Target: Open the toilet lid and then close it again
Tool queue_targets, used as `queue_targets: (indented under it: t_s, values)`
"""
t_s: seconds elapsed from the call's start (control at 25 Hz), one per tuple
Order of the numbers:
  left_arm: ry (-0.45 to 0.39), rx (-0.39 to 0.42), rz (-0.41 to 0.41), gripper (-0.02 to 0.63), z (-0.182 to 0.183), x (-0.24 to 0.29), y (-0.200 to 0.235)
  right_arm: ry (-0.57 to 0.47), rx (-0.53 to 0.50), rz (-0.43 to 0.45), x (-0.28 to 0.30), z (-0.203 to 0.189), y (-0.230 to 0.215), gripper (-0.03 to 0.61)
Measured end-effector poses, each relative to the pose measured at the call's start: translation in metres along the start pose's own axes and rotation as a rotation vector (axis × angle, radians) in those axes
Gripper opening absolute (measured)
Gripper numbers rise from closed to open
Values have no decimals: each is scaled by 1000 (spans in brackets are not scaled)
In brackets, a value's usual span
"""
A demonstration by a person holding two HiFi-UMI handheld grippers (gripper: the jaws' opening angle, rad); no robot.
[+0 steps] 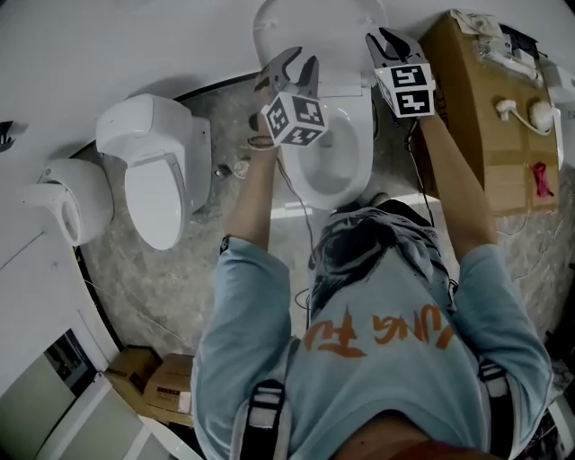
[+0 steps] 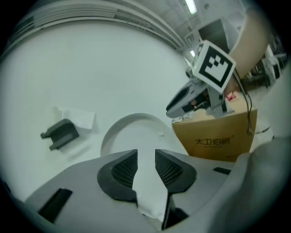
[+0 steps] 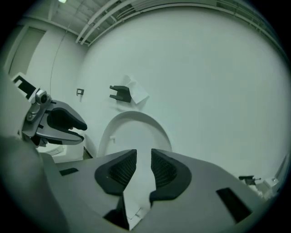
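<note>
The toilet lid (image 1: 316,20) stands raised against the wall (image 3: 204,68), just ahead of our left gripper (image 2: 146,160) and our right gripper (image 3: 143,164). The left gripper's jaws are a little apart and nothing sits between them; we see only the lid's white face beyond. The right gripper is likewise slightly open and empty. The open bowl (image 1: 328,171) lies below both, and a cardboard box (image 1: 476,108) stands to the right of the right gripper.

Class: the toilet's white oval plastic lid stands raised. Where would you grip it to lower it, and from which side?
Grip the white oval plastic lid at its curved top rim, coming from the front. It stands upright by the wall, so that thin free edge probably gives most leverage.
</note>
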State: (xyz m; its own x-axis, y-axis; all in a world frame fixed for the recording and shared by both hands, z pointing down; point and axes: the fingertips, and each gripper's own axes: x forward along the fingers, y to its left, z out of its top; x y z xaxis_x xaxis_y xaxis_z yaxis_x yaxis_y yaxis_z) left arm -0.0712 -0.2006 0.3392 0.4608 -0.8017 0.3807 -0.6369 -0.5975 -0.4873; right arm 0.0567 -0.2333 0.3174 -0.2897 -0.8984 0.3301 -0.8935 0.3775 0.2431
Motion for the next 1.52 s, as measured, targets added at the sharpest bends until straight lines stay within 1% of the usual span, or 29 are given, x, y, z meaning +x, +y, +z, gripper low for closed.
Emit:
queue_targets:
  t_s: [0.04,0.08,0.12,0.16,0.24,0.32,0.4,0.44,0.52,0.6,0.76,0.84,0.96,1.0,1.04,1.16,1.24,1.32,1.4,1.52]
  values:
    - [-9,-73,-16,132,-9,-10,-12,17,24,14,-3,-13,7,115]
    - [-11,-141,-26,95,-19,-20,-23,36,51,33,-7,-28,15,114]
    - [-3,-194,-28,63,-31,-31,-35,56,79,53,-12,-43,26,109]
    - [15,-227,-22,46,-44,-40,-46,74,109,71,-16,-57,37,106]
    - [68,-262,-10,32,-70,-52,-66,105,157,98,-22,-85,57,98]
    - [132,-293,-11,26,-98,-58,-86,141,179,126,-26,-112,76,86]
    - [195,-331,-19,26,-130,-62,-106,189,183,177,-29,-142,99,50]
    - [225,-347,-25,26,-146,-65,-116,217,184,218,-32,-158,113,12]
    - [286,-360,-39,25,-178,-73,-138,271,191,314,-41,-191,143,14]
    - [350,-331,-67,25,-209,-78,-165,317,212,376,-52,-225,166,14]
    - [437,-277,-173,25,-259,-91,-223,400,252,463,-71,-292,208,14]
    - [470,-241,-239,28,-279,-99,-252,439,242,520,-83,-322,230,14]
    - [483,-191,-331,32,-306,-100,-287,479,176,622,-91,-362,260,70]
    - [481,-181,-365,32,-313,-101,-297,496,146,667,-95,-374,271,94]
    - [481,-174,-405,46,-320,-102,-309,517,115,720,-102,-386,284,128]
    - [499,-150,-542,153,-342,-101,-346,578,3,879,-124,-423,318,229]
    - [521,-112,-629,197,-355,-99,-370,607,-87,965,-135,-448,333,262]
    - [551,-71,-712,247,-368,-100,-392,629,-189,1039,-143,-471,346,298]
    - [586,-32,-781,273,-383,-104,-411,633,-316,1106,-150,-493,358,314]
    - [618,41,-840,297,-400,-111,-430,607,-549,1195,-161,-523,375,321]
